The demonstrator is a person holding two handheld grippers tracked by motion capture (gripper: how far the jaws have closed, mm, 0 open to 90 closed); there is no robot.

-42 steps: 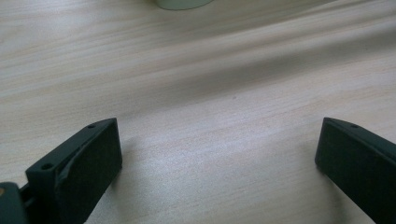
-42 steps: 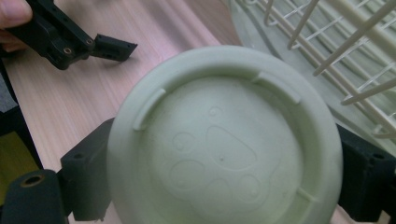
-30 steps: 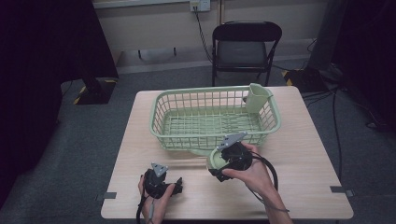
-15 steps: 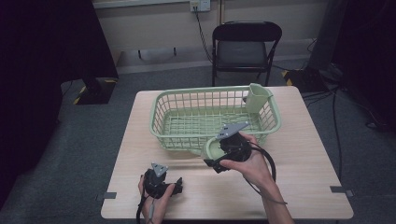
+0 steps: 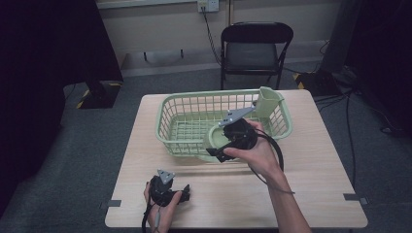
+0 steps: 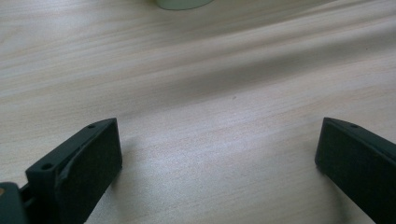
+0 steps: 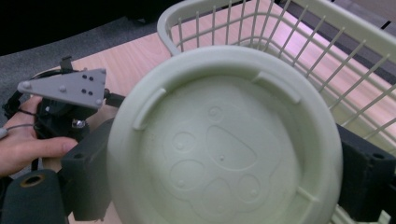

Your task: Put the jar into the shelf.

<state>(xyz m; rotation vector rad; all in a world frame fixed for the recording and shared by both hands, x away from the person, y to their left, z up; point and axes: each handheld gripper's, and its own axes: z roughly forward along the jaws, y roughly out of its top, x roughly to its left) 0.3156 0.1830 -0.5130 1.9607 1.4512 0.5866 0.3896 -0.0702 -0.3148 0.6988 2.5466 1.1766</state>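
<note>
Pale green moulded plastic describes both items concerned: a round shallow dish [image 7: 224, 140] and a wire-pattern basket [image 5: 184, 119] standing on the desk [image 5: 311, 170].

Location: the dish is held clear of the desk, at the near rim of the basket, its underside turned toward the right gripper view. That underside carries a raised paw-print pattern and short curved foot ribs near the edge.

Right hand-held gripper [image 5: 228, 145]: jaws closed across the dish, one at either side of its rim, carrying it.

Left hand-held gripper [image 5: 167, 191]: resting low at the near edge of the desk, jaws spread wide with bare wood grain between them, holding nothing.

Handling assessment: the dish appears light, rigid and unlikely to break. Its surface looks smooth and the wall is curved, so slipping or swivelling between flat jaws is the likeliest fault. Judged best hold is across the full width at the rim, as at present, with firm pressure. The basket appears light and stiff; its top rim offers the soundest grip.
</note>
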